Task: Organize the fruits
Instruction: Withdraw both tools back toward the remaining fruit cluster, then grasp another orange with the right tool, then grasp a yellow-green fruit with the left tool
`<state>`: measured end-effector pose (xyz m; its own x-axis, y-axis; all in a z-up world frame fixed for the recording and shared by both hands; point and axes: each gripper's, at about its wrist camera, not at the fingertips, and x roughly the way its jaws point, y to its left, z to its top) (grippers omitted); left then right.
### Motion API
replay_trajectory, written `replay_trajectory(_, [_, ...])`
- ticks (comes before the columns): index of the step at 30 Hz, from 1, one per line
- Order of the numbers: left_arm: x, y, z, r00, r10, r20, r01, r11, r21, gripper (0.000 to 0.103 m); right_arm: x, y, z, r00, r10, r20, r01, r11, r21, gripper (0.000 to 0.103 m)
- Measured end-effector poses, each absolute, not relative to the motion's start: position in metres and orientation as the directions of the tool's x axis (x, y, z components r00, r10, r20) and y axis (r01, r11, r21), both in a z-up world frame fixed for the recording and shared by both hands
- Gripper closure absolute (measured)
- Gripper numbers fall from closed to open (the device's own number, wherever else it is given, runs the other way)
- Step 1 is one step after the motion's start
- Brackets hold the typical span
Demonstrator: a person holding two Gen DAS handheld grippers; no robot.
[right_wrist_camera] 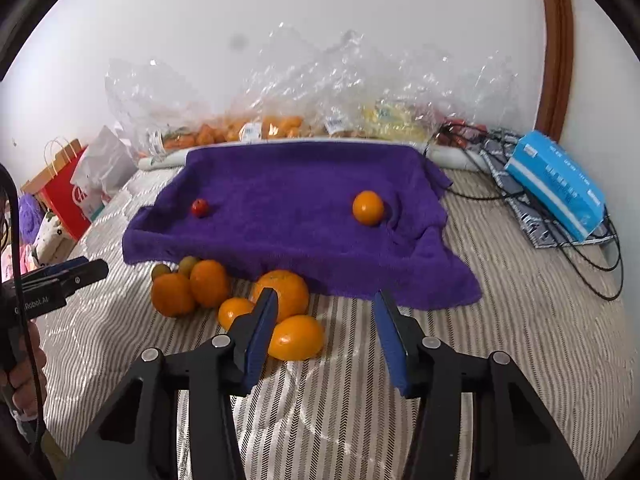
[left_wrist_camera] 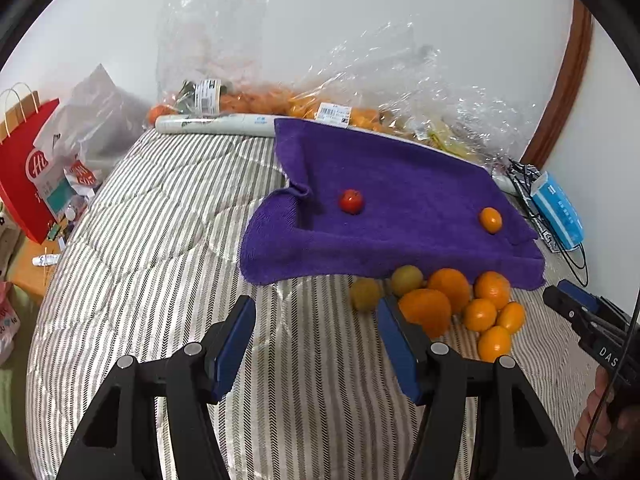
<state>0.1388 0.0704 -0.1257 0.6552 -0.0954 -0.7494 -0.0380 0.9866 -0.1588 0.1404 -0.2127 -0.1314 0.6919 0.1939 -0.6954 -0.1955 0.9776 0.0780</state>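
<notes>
A purple towel (left_wrist_camera: 400,184) (right_wrist_camera: 288,192) lies over a raised surface on the striped bedding. On it sit a small red tomato (left_wrist_camera: 351,201) (right_wrist_camera: 199,207) and a small orange (left_wrist_camera: 490,219) (right_wrist_camera: 367,207), far apart. In front of the towel's near edge lies a pile of oranges (left_wrist_camera: 452,284) (right_wrist_camera: 286,290) with two yellow-green fruits (left_wrist_camera: 365,294) (right_wrist_camera: 188,265). My left gripper (left_wrist_camera: 316,304) is open and empty, its right finger just left of the pile. My right gripper (right_wrist_camera: 326,294) is open too, with nothing between its fingers; its left finger stands in front of the oranges.
Clear plastic bags of fruit (left_wrist_camera: 280,100) (right_wrist_camera: 280,120) line the wall behind the towel. A blue tissue pack (right_wrist_camera: 556,192) and black cables (right_wrist_camera: 580,256) lie at the right. A red paper bag (left_wrist_camera: 24,184) stands left. A hand (left_wrist_camera: 600,420) holds the right gripper.
</notes>
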Motion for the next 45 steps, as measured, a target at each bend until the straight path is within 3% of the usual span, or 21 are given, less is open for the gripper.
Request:
replay_trajectory(16, [0.147, 0.077, -0.143, 0.628, -0.101, -0.772, -0.058, 0.983, -0.176, 0.042, 0.16, -0.197, -0.181, 0.589, 0.219, -0.778, -0.23, 0.968, 0.098, 0.054])
replay_trajectory(23, [0.147, 0.072, -0.143, 0.629, -0.113, -0.769, -0.04, 0.983, -0.177, 0.042, 0.163, -0.208, -0.186, 0.585, 0.209, -0.784, -0.21, 0.972, 0.102, 0.07])
replay_trajectory(36, [0.151, 0.058, -0.147, 0.633, -0.134, -0.763, 0.0, 0.985, -0.173, 0.043, 0.16, -0.218, -0.186, 0.609, 0.202, -0.767, -0.225, 0.971, 0.077, 0.071])
replay_trajectory(45, [0.172, 0.042, -0.165, 0.606, -0.156, -0.78, 0.044, 0.986, -0.163, 0.057, 0.156, -0.228, -0.187, 0.631, 0.203, -0.749, -0.236, 0.97, 0.063, 0.071])
